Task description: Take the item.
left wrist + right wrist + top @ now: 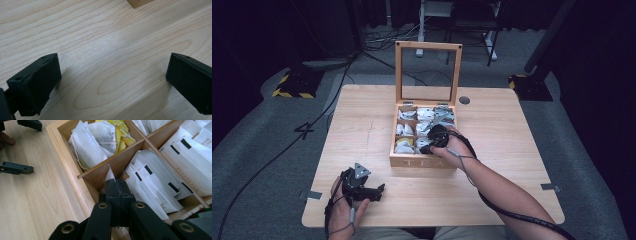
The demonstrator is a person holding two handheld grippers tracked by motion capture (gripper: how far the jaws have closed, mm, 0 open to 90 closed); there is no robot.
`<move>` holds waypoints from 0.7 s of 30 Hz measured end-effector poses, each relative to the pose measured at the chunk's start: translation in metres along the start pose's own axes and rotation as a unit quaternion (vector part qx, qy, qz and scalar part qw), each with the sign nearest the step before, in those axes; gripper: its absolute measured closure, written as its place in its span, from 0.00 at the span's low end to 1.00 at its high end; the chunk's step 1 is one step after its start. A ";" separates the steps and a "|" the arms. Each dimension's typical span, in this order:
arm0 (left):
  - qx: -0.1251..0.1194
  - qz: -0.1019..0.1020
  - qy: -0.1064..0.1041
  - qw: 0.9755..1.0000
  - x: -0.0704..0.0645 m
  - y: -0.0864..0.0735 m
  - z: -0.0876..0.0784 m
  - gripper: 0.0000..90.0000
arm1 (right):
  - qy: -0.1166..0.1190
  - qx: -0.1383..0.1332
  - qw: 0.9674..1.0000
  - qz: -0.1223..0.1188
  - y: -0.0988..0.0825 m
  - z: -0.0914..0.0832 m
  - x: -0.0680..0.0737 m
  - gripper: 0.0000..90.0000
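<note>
**Right gripper clamps a white tea sachet in the wooden tea box**

Right gripper [116, 185] reaches into the wooden tea box [422, 161] at the middle of the table [362, 115]. Its two black jaws are pressed together on the upper edge of a white tea sachet [110, 174], whose pointed corner sticks up just above the jaw tips. The sachet stands upright at the end of a row of similar white packets [150, 187] with black stripes, tight against a wooden divider [112, 165]. That compartment lies in the box's front row, next to the front wall lettered TEA. Across the divider, another compartment holds loose tea bags [92, 145] with yellow tags.

From the high view, the right gripper [435, 139] sits over the near right part of the box, with the person's forearm stretching in from the lower right. The box's glass-paned lid [428, 72] stands open and upright at the far side.

Left gripper [373, 192] rests low over the table near the front left edge, well apart from the box. Its jaws stand wide apart with bare wood between them, and a corner of the box [140, 3] shows ahead of them in the left gripper view.
</note>
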State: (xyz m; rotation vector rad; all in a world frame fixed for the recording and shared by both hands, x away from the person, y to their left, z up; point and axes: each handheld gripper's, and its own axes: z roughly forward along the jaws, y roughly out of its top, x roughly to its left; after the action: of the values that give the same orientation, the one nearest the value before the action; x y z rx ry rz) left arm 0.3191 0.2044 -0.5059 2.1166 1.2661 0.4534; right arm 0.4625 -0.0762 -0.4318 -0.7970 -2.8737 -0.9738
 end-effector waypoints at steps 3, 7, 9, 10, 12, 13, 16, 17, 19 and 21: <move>0.000 0.001 0.000 1.000 0.000 0.000 0.000 0.00 | -0.003 -0.004 1.000 -0.004 0.000 -0.002 0.001 1.00; -0.001 0.001 0.000 1.000 0.000 0.000 0.000 0.00 | -0.009 -0.017 1.000 -0.012 0.003 -0.009 0.001 1.00; 0.000 0.000 0.000 1.000 0.000 0.000 0.000 0.00 | -0.014 -0.028 0.999 -0.014 0.004 -0.016 0.003 1.00; 0.000 0.000 0.000 1.000 0.000 0.000 0.000 0.00 | -0.014 -0.033 0.999 -0.016 0.005 -0.018 0.002 1.00; -0.001 0.001 0.000 1.000 0.000 0.000 0.000 0.00 | -0.018 -0.040 0.999 -0.020 0.006 -0.023 0.002 1.00; -0.001 0.001 0.000 1.000 0.000 0.000 0.000 0.00 | -0.018 -0.040 0.999 -0.020 0.006 -0.023 0.002 1.00; -0.001 0.001 0.000 1.000 0.000 0.000 0.000 0.00 | -0.021 -0.053 0.998 -0.022 0.007 -0.030 0.002 1.00; 0.000 0.001 0.000 1.000 0.000 0.000 0.000 0.00 | -0.022 -0.061 0.998 -0.023 0.008 -0.034 0.003 1.00; -0.001 0.001 0.000 1.000 0.000 0.000 0.000 0.00 | -0.024 -0.066 0.997 -0.025 0.008 -0.037 0.002 1.00; 0.000 0.000 0.000 1.000 0.000 0.000 0.000 0.00 | -0.024 -0.078 0.996 -0.024 0.009 -0.042 0.002 1.00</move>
State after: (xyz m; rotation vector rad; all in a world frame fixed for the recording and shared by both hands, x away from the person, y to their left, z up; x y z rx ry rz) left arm 0.3192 0.2045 -0.5059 2.1167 1.2657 0.4539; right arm 0.4585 -0.0931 -0.3921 -0.7727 -2.8972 -1.2139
